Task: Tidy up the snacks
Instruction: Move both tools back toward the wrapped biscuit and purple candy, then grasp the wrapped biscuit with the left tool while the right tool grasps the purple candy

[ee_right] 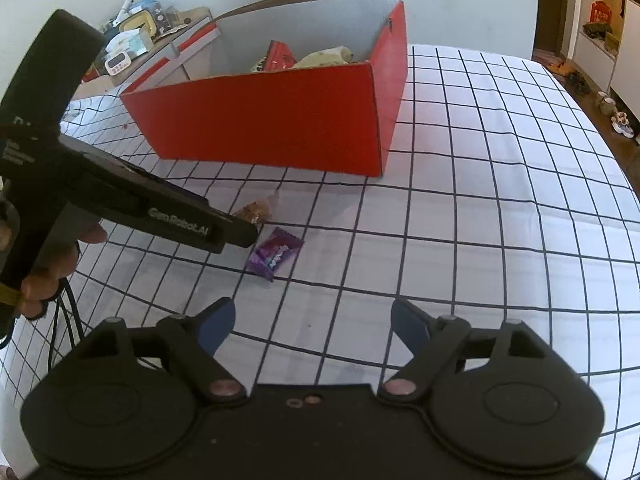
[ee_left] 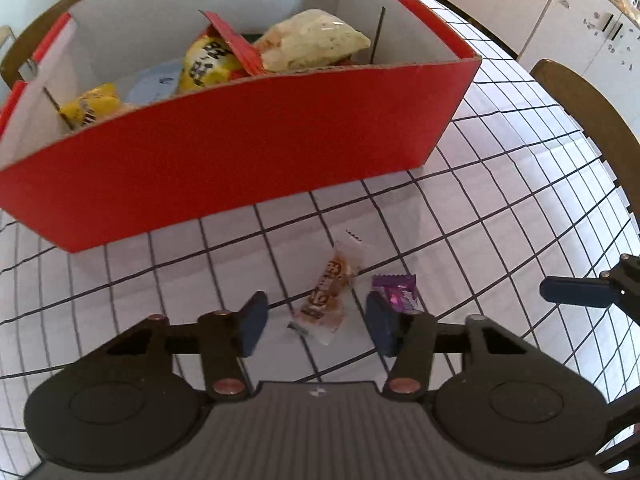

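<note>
So the big red cardboard box with a white inside (ee_left: 240,148) sits on the white tablecloth with a black grid (ee_left: 520,184), and it takes up most of the left wrist view. Two snacks lie loose on the cloth in front of it: one clear-wrapped brown snack bar with orange lettering (ee_left: 326,298) and one small purple candy wrapper (ee_left: 396,292), lying side by side with a small gap between them. The lettering on both is too blurry to read.

The left gripper (ee_left: 316,322) hangs low over the cloth, spread wide, and the clear-wrapped bar lies right between its blue pads, not pinched. The purple wrapper sits just beside the right-hand pad. The right gripper (ee_right: 310,326) is also spread wide with nothing in it, a bit back from the purple wrapper.

Inside the box there are two yellow packets (ee_left: 208,62), one pale cream bag (ee_left: 316,40), one red packet (ee_left: 236,44) and something light blue (ee_left: 154,84). Two wooden chair backs (ee_left: 592,120) stand around the table. "GenRobot.AI" is printed on the side of the left gripper in the right wrist view.
</note>
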Available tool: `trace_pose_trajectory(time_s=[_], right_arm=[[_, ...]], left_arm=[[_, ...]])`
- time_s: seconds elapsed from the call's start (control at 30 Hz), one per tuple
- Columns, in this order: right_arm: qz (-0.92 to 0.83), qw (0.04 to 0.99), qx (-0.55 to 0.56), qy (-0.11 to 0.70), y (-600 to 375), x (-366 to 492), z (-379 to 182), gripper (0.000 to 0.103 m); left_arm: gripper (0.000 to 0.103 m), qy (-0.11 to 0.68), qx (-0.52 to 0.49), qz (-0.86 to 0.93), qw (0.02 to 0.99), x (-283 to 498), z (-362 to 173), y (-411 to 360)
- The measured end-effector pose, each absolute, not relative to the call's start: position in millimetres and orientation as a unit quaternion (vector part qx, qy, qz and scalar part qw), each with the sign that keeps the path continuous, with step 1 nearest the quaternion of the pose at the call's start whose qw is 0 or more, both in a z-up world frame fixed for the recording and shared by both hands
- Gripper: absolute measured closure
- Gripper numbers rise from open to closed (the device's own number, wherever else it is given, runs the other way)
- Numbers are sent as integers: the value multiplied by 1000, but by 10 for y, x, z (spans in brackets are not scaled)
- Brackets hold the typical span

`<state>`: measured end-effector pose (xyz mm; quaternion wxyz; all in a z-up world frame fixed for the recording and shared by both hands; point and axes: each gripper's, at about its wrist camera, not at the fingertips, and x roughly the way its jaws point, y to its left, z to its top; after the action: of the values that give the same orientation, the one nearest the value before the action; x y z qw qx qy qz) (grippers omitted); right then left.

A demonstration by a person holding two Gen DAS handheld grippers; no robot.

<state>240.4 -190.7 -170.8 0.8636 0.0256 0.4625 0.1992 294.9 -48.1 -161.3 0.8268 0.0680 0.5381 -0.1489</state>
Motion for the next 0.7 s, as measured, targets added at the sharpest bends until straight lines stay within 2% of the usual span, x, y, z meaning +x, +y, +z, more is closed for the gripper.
trace_pose_trajectory(time_s=[0.2,0.43,0.7], right_arm=[[190,865,28,463,-1920,2448,-1738,25],[187,864,28,466,-1891,2503,-1764,28],[182,862,36,473,-1705,2583,-1810,35]], left_arm=[[59,531,75,-161,828,2945,-1643,-566],[84,529,60,-145,834,2969,-1649,-579],[85,518,12,-92,850,2823,-1617,-364]])
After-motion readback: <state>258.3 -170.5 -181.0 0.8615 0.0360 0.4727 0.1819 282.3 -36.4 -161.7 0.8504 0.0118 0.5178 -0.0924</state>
